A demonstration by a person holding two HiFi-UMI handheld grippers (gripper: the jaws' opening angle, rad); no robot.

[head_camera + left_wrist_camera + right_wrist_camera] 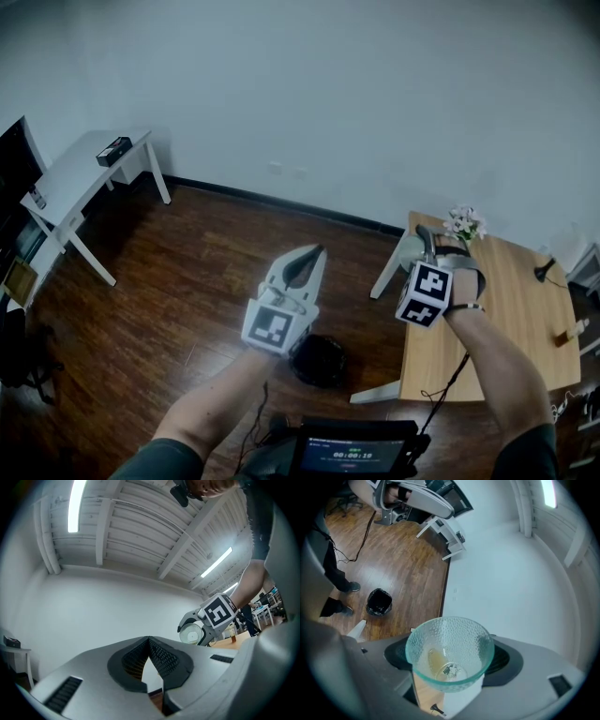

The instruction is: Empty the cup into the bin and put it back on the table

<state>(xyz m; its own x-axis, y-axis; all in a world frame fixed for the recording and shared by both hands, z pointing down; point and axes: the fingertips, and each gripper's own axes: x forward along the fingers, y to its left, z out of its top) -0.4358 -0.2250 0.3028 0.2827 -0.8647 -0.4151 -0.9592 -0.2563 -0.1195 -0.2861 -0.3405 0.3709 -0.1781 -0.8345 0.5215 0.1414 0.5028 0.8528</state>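
The bin (319, 361) stands on the floor (187, 281), left of the bench (511, 319). The right claw's (451, 660) cup (449, 639) is over the bench's left edge.

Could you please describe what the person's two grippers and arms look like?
Both the left gripper and right gripper are pale grey beak-shaped shells with dark ribbed pads. Each carries a cube of black-and-white square markers. A thin black cable hangs by the right forearm. Sleeves are short and dark.

Clear dimpled cup (450, 639) in right claw (450, 657), scraps inside — black bin (378, 602) on floor (408, 550)
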